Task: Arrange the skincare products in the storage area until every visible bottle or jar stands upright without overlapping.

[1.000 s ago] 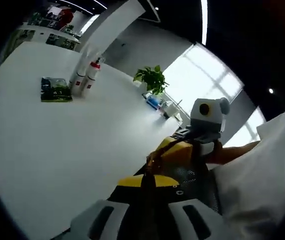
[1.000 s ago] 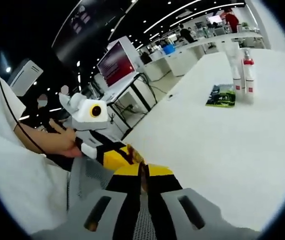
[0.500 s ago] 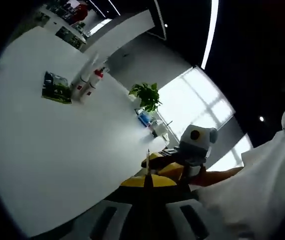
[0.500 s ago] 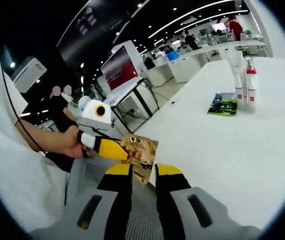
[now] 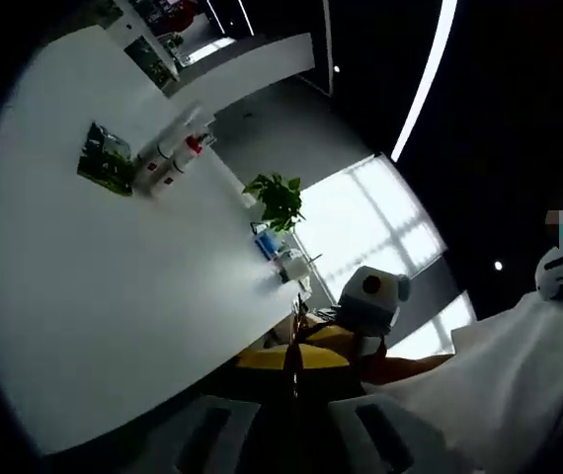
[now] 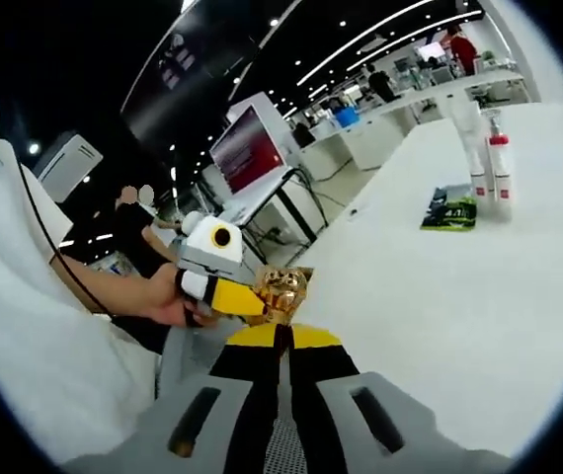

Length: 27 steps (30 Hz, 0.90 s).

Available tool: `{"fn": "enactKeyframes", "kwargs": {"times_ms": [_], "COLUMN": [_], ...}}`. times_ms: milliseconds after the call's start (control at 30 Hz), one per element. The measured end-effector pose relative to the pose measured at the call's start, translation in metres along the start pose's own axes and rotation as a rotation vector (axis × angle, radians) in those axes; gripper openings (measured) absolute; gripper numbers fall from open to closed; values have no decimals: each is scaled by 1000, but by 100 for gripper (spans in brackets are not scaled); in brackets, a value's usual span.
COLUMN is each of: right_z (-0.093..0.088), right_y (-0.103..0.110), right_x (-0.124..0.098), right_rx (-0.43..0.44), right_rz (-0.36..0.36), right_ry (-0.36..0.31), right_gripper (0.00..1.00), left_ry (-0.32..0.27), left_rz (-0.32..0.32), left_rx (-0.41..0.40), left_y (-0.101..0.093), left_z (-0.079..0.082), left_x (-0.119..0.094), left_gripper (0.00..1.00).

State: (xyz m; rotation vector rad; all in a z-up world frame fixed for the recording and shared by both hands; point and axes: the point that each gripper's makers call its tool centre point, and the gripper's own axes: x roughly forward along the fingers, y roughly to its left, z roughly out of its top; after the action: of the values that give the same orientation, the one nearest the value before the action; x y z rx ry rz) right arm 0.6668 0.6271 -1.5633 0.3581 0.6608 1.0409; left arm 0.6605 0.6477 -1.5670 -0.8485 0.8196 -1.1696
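Two white bottles (image 6: pixel 489 163) stood upright side by side, one red-capped, beside a flat green packet (image 6: pixel 450 208), left gripper (image 6: pixel 280 301) clenched on gold-wrapped object (image 6: pixel 283 290), right gripper (image 6: pixel 283 357) jaws pressed together.

A potted plant (image 5: pixel 277 198) (leafy green) stands beside the window (image 5: pixel 365 229).

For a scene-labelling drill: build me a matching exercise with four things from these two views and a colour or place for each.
Things:
1. green packet
2. red-capped bottle
3. potted plant
4. gold object

Descriptions:
A. leafy, near the bright window
B. shiny, at the yellow tip of the left gripper
C. lying flat on the white table
D. standing beside a white bottle

Pairs: 1-C, 2-D, 3-A, 4-B
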Motion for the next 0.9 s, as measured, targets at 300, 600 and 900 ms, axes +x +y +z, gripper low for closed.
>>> {"fn": "enactKeyframes", "kwargs": {"times_ms": [300,600,900], "right_z": [2,10,27], "right_y": [-2,-3,1], "right_x": [-2,-6,-15], "right_rx": [48,57,196], "right_rz": [-1,-6,71], "right_ry": [-7,-50,-122], "right_gripper": [0,0,0], "left_ry": [14,37,62], "left_rz": [30,56,42], "left_rx": [-6,4,-2], "left_y": [6,10,6], "left_z": [-3,-8,-13], "left_x": [1,2,5], "left_gripper": [4,4,4]}}
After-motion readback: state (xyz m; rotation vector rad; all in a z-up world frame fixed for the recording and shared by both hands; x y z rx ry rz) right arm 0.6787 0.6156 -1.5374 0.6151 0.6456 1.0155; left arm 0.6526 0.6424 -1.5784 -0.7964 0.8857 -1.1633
